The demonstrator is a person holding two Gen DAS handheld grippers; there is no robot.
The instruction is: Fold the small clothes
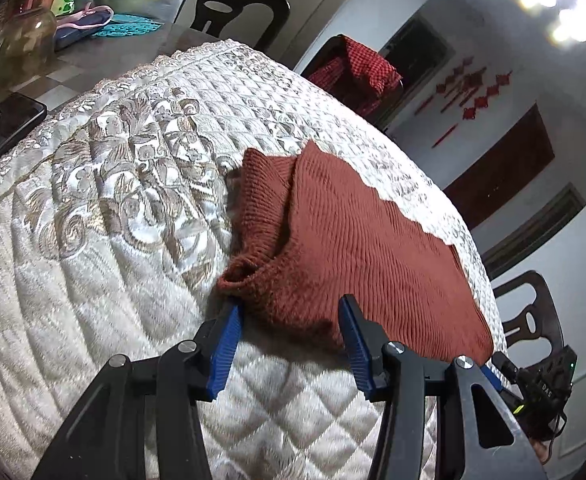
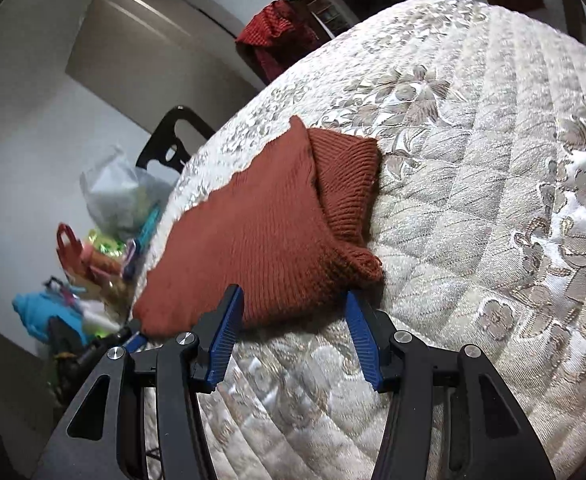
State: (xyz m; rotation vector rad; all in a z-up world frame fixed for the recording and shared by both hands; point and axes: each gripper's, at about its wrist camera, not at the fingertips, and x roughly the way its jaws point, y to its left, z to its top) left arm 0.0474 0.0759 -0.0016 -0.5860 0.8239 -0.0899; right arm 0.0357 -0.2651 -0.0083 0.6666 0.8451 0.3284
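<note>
A small rust-red knit sweater (image 1: 357,240) lies on a quilted cream floral cloth (image 1: 113,208) over the table, with a sleeve folded in along one side. My left gripper (image 1: 293,306) is open, its blue fingers at the sweater's near edge by the sleeve cuff (image 1: 237,276). In the right wrist view the sweater (image 2: 253,232) lies the same way, folded sleeve (image 2: 347,184) on its right. My right gripper (image 2: 293,300) is open, its jaws straddling the near edge. The other gripper's tip shows at the sweater's far corner (image 2: 135,342).
Black chairs (image 1: 233,4) stand round the table; one carries a red checked cloth (image 1: 357,68). A glass jar (image 1: 21,44), a dark tablet (image 1: 5,124) and a teal mat (image 1: 129,26) sit beyond the quilt. Bags and clutter (image 2: 105,240) lie at the table's side.
</note>
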